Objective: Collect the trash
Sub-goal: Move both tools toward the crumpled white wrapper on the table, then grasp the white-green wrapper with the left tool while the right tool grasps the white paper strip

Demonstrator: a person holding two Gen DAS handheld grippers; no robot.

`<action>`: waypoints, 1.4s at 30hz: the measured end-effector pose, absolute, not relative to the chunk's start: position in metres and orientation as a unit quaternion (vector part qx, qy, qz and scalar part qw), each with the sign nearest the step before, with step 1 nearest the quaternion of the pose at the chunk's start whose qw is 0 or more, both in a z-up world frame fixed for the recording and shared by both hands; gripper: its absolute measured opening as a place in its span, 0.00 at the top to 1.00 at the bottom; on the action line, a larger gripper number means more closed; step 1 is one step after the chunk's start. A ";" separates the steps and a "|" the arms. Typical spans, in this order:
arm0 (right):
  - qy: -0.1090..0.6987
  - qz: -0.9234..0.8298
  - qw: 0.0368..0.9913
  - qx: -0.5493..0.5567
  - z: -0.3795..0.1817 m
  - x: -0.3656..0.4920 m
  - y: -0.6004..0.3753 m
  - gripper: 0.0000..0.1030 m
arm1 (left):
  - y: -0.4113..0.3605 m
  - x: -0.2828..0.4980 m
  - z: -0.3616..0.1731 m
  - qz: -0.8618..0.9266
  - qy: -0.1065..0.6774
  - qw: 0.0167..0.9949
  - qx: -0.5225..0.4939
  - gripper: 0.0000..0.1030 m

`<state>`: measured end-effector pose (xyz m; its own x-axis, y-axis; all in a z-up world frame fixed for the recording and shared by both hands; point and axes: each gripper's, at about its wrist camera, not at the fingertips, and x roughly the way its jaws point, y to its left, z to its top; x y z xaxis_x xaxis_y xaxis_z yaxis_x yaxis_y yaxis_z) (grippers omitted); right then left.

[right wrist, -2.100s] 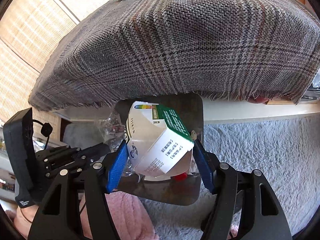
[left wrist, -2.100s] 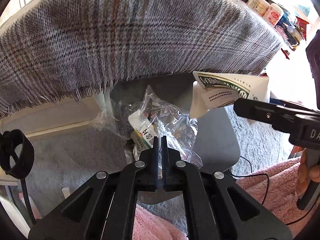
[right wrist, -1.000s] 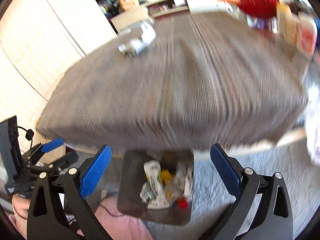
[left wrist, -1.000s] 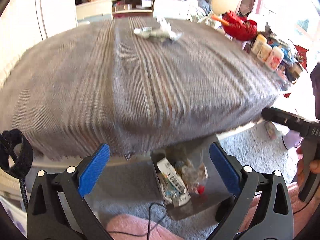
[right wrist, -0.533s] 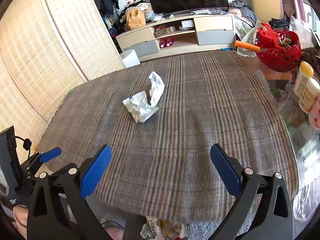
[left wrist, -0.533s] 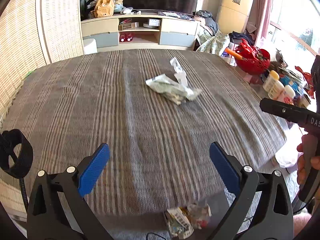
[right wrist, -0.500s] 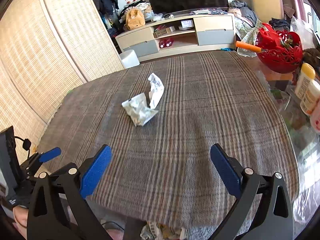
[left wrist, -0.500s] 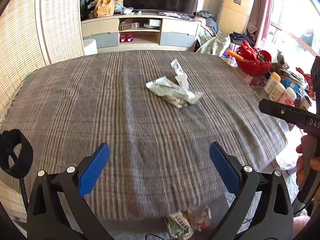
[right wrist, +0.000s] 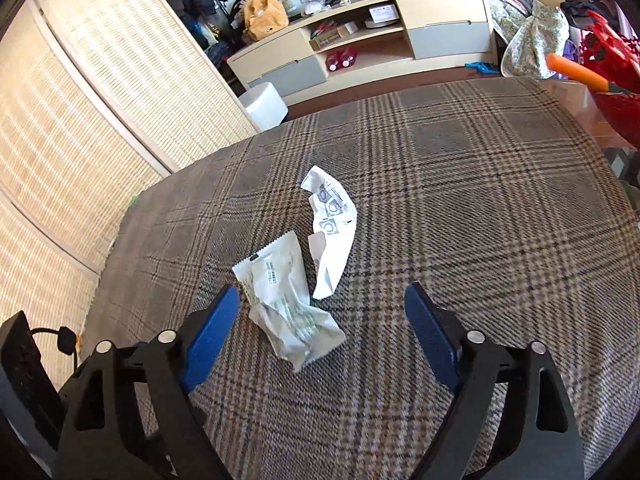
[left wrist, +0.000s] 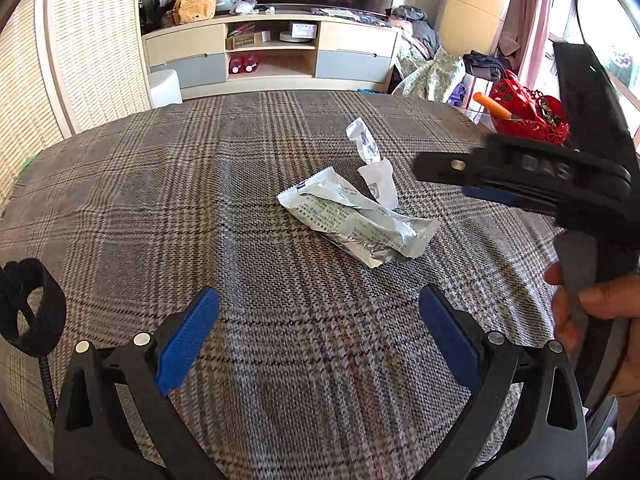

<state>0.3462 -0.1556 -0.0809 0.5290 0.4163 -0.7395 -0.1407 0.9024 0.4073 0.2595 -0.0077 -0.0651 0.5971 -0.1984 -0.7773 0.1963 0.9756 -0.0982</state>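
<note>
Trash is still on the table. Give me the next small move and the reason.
Probably ease the right gripper forward and down over the crumpled wrapper: it is open and empty, and the wrapper lies loose on the plaid cloth just ahead of it.

Right gripper [right wrist: 320, 320] above the plaid-covered table [right wrist: 480, 240], blue pads spread wide, nothing between them. Crumpled white wrapper [right wrist: 286, 300] lying toward the table's middle, nearer the left edge, just ahead of the left pad and partly between the fingers. Torn paper strip [right wrist: 332, 228] just beyond it, curling, its lower end touching or nearly touching the wrapper. Red basket [right wrist: 616, 68] past the far right corner.
</note>
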 end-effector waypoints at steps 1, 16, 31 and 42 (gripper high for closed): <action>0.462 0.163 0.859 0.148 -0.085 0.352 -0.151 0.33 | -0.009 0.262 -0.068 -0.112 0.437 0.893 0.000 0.08; 0.476 0.159 0.858 0.110 -0.105 0.372 -0.154 0.95 | -0.031 0.295 -0.076 -0.119 0.437 0.892 -0.004 0.08; 0.464 0.146 0.866 0.113 -0.114 0.358 -0.211 0.95 | -0.059 0.339 -0.107 -0.113 0.453 0.884 0.004 0.27; 0.456 0.160 0.866 0.130 -0.115 0.324 -0.215 0.95 | -0.057 0.309 -0.099 -0.136 0.433 0.891 0.031 0.64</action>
